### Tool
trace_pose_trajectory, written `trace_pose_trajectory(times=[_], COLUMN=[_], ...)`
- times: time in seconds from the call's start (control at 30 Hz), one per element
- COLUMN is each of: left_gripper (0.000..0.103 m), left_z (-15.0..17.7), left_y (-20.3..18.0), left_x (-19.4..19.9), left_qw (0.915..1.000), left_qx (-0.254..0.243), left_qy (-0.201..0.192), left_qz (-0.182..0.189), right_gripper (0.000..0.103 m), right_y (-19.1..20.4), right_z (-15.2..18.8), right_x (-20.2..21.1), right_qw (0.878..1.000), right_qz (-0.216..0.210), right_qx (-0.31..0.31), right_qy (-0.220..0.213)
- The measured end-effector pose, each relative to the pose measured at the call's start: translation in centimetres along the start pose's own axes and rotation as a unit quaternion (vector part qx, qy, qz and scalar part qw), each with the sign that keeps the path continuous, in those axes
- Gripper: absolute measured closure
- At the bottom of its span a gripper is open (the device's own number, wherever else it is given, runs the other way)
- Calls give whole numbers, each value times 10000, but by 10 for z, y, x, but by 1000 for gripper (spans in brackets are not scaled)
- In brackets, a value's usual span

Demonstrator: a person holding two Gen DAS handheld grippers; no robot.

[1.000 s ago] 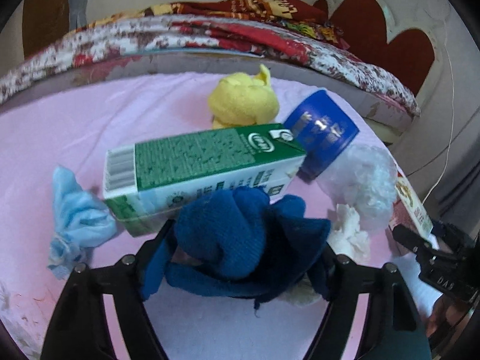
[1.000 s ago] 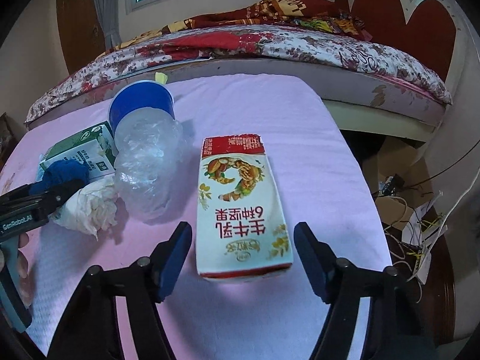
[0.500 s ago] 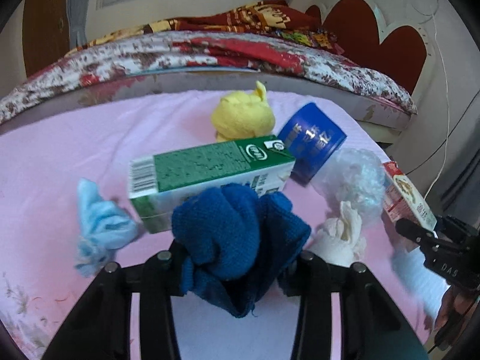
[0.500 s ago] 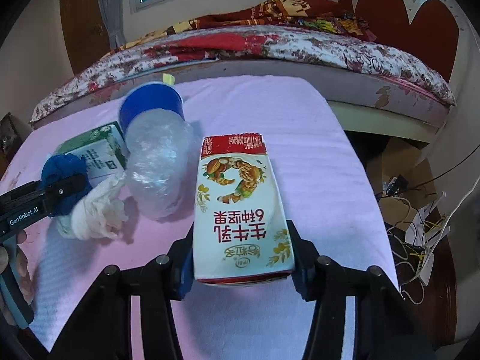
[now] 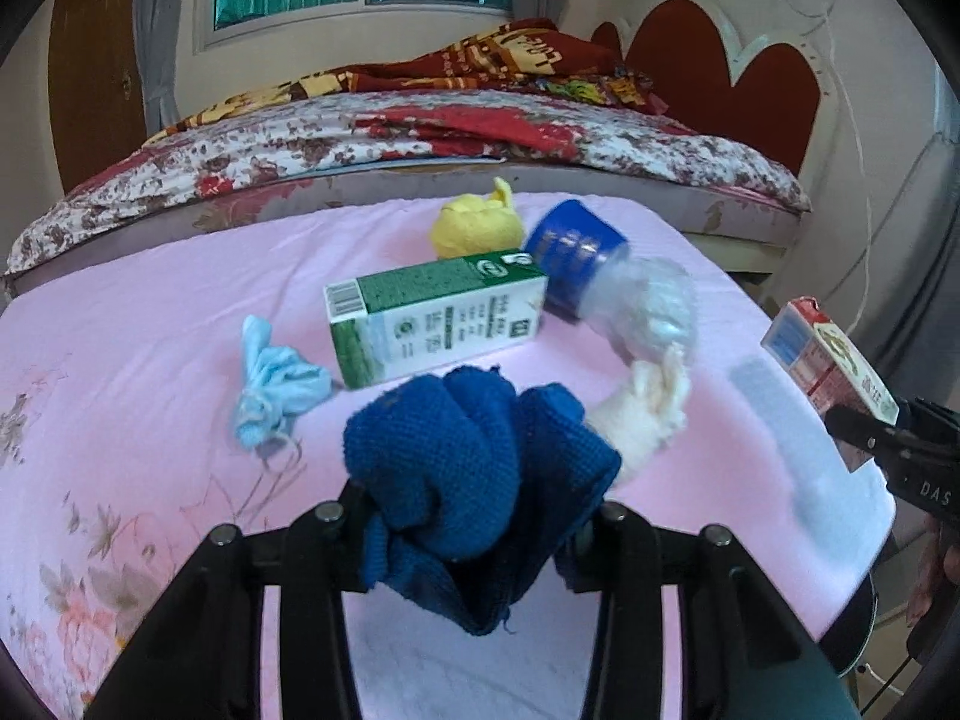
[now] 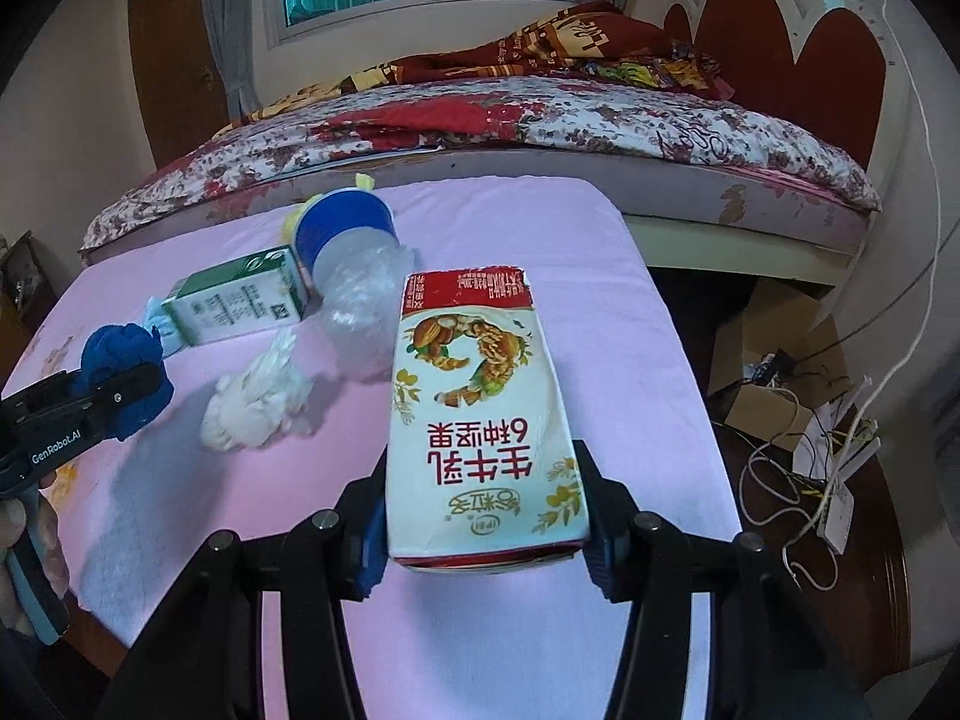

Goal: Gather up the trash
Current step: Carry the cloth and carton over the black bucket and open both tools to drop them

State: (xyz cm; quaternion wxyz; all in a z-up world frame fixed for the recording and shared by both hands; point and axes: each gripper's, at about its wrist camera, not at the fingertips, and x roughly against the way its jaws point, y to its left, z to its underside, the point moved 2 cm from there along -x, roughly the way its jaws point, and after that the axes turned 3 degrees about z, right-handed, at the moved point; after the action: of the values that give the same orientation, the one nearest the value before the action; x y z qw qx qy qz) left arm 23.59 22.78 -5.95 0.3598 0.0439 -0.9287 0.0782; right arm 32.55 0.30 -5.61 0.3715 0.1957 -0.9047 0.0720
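Note:
My left gripper (image 5: pixel 471 516) is shut on a crumpled dark blue cloth (image 5: pixel 474 462) and holds it above the pink table (image 5: pixel 150 312). My right gripper (image 6: pixel 483 531) is shut on a red-and-white milk carton (image 6: pixel 480 396), lifted off the table; the carton also shows in the left wrist view (image 5: pixel 831 360). On the table lie a green-and-white carton (image 5: pixel 432 315), a crumpled clear plastic bottle with a blue label (image 5: pixel 612 282), a white tissue wad (image 5: pixel 645 408), a light blue wad (image 5: pixel 273 381) and a yellow wad (image 5: pixel 474 228).
A bed with a floral cover (image 6: pixel 510 114) stands behind the table. To the table's right, on the floor, lie a cardboard box (image 6: pixel 774 360) and tangled cables (image 6: pixel 828 450). The table's right edge (image 6: pixel 690 372) drops off near my right gripper.
Both grippers closed on their items and rose: the left lifted the blue cloth away from the green carton, the right shut on the milk carton and raised it off the table.

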Motion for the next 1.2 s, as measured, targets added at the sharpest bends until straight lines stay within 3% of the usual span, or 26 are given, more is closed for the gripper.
trace_pose_trajectory(times=[0.57,1.2], left_gripper=[62,62], left_z=[37,63], left_y=[-79,-189], left_x=[70,85], left_qw=[9970,9868], left_qx=[-520,-1181], left_qy=[-319,-336], left_qz=[470,1058], right_gripper=[49,49], right_y=[-38,-114], right_z=[64,126], right_x=[123,181], right_qw=[9984,9926], right_qz=[165,648], right_qx=[-202,-845], right_qy=[-494,-588])
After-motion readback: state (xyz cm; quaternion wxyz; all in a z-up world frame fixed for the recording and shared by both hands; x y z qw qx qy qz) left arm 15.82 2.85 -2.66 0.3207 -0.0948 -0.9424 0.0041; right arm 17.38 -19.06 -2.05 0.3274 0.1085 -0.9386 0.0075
